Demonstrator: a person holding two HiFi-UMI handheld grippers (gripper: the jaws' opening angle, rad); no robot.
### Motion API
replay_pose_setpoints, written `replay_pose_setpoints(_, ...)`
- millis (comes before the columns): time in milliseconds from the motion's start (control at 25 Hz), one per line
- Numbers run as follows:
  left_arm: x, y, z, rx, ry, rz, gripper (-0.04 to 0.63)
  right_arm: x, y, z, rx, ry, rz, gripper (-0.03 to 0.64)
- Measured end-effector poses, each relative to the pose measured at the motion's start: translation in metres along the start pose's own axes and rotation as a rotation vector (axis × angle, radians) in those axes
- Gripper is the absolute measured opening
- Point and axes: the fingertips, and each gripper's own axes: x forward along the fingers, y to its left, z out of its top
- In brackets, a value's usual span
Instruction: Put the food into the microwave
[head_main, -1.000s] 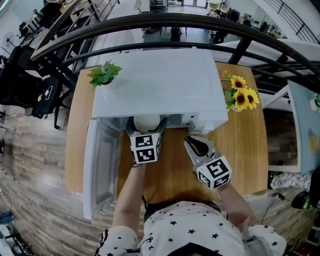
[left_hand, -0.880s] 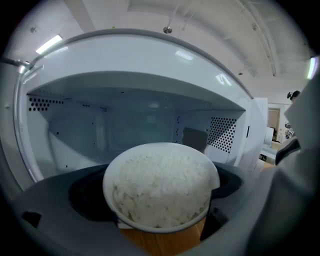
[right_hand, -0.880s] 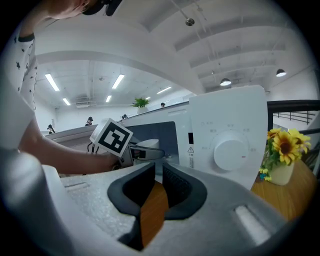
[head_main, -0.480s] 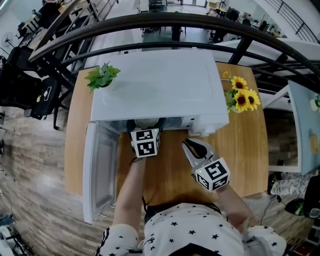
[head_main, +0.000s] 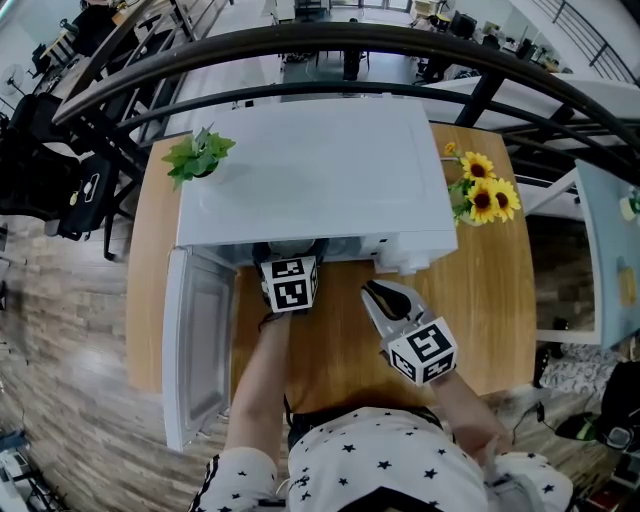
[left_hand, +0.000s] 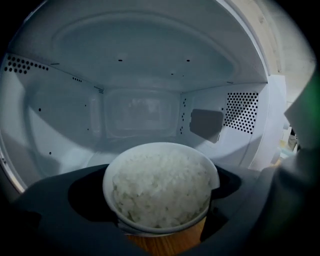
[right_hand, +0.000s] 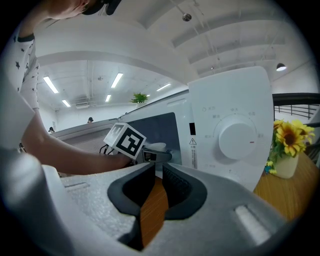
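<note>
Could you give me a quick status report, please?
Left tool shut on the bowl of rice, at the microwave mouth. Right tool shut, empty. Door open, path clear.

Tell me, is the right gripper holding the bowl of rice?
No, the left gripper grips the bowl of rice; the right gripper holds nothing.

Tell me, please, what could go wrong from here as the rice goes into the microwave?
1. The bowl of rice, clamped in the left gripper, is heaped to its rim; any tilt could spill grains.
2. Wooden table shows under the bowl, so it seems only at the microwave's mouth; releasing now might drop it off the edge.
3. The open door beside the left arm could get knocked.
</note>
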Motion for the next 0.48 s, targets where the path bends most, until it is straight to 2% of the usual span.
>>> replay_pose_setpoints(480,0.0088,0.0056,-0.0054,0.05,0.021,0.037,0.541,0.0044,0.0011,-0.0031,0.004,0.013,0.015,0.031)
